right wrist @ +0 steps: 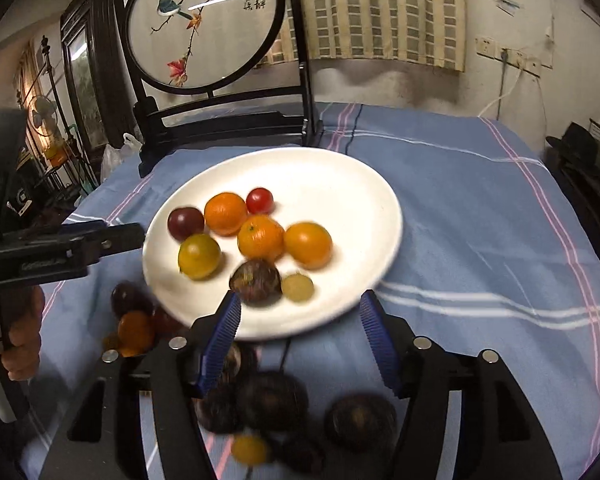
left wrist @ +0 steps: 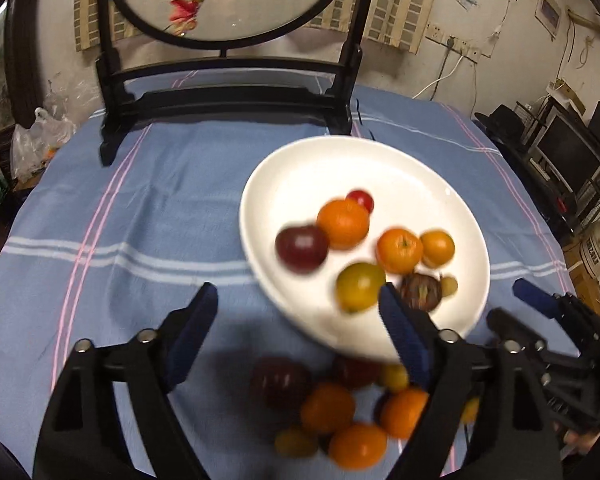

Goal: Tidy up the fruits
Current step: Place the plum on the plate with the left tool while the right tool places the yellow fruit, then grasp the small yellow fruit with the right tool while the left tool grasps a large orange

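From the left wrist camera, the left gripper (left wrist: 296, 312) stands spread, its two blue-padded black fingers wide apart with nothing between them. One fingertip hangs over the blue striped tablecloth (left wrist: 140, 208); the other crosses the near rim of the round white ceramic plate (left wrist: 320, 168). On the plate lie three round orange mandarins (left wrist: 343, 222), a dark red plum-like fruit (left wrist: 302, 249), a small red cherry tomato (left wrist: 361, 199), a yellow-green round fruit (left wrist: 359, 286), a brown mottled fruit (left wrist: 420, 291) and a small pale green grape-like fruit (left wrist: 449, 285) just beside it. More blurred fruit, orange, dark and yellow, lies loose on the cloth (left wrist: 332, 408) below the plate, between the gripper's fingers. The right gripper (left wrist: 540, 312) shows at the right edge. A black wooden stand with a round embroidered screen (left wrist: 228, 0) rises at the far side of the table.

From the right wrist camera, the right gripper (right wrist: 300, 312) is also spread, its blue ridged pads either side of the plate's (right wrist: 340, 184) near rim, pinching nothing. The same fruits sit on the plate's left half, the brown mottled one (right wrist: 255, 281) nearest the left pad. Dark round fruits (right wrist: 360, 420) and a small yellow one (right wrist: 249, 449) lie on the cloth under the gripper. At the left, a person's hand (right wrist: 22, 340) holds the left gripper's handle, beside a small heap of loose fruit (right wrist: 134, 320).
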A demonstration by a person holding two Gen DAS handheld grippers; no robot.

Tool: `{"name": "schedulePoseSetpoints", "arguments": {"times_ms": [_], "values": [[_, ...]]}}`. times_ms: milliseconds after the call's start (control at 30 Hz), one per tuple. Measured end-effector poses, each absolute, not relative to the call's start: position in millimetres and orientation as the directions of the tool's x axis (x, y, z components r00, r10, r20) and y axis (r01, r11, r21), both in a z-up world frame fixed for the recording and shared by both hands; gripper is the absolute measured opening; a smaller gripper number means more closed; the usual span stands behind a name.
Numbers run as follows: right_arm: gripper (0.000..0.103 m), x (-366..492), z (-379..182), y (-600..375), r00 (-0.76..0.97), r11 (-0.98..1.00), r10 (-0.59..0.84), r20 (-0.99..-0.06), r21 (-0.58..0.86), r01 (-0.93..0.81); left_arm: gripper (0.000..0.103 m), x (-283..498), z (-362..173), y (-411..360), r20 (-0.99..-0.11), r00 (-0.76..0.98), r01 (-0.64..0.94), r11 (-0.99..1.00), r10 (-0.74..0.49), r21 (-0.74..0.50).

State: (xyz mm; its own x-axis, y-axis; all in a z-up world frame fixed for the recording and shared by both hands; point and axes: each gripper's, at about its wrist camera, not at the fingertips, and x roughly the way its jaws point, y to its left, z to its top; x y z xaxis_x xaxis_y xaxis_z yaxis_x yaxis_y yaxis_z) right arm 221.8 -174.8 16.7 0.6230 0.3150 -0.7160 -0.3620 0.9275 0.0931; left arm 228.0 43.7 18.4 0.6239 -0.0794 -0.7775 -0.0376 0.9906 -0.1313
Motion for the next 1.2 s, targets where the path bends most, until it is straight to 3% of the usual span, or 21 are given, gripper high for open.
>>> {"name": "schedulePoseSetpoints", "arguments": {"times_ms": [467, 700, 1067, 1133, 1200], "values": [[0.069, 134, -7, -201, 0.578, 0.931, 0.327, -0.748, 0.151, -0.331, 0.088, 128, -11, 51, -0.789, 0.610, -0.032, 0.994, -0.064, -0.106], [0.069, 112, -16, -183, 0.538, 0.917, 0.348, -0.768, 0.160, -0.365, 0.092, 115, -24, 65, -0.762, 0.648, -0.076, 0.996, 0.017, -0.043], [0.069, 115, -20, -157, 0.525, 0.913, 0.340, -0.780, 0.139, -0.384, 0.092, 117, -33, 67, -0.770, 0.638, -0.046, 0.997, -0.014, -0.056], [0.064, 118, -19, -154, 0.539, 0.916, 0.325, -0.777, 0.116, -0.385, 0.092, 117, -35, 67, -0.773, 0.635, -0.041, 0.997, -0.022, -0.061], [0.039, 124, -23, -153, 0.536, 0.923, 0.307, -0.786, 0.108, -0.369, 0.092, 117, -35, 68, -0.775, 0.630, -0.032, 0.996, -0.041, -0.078]]}}
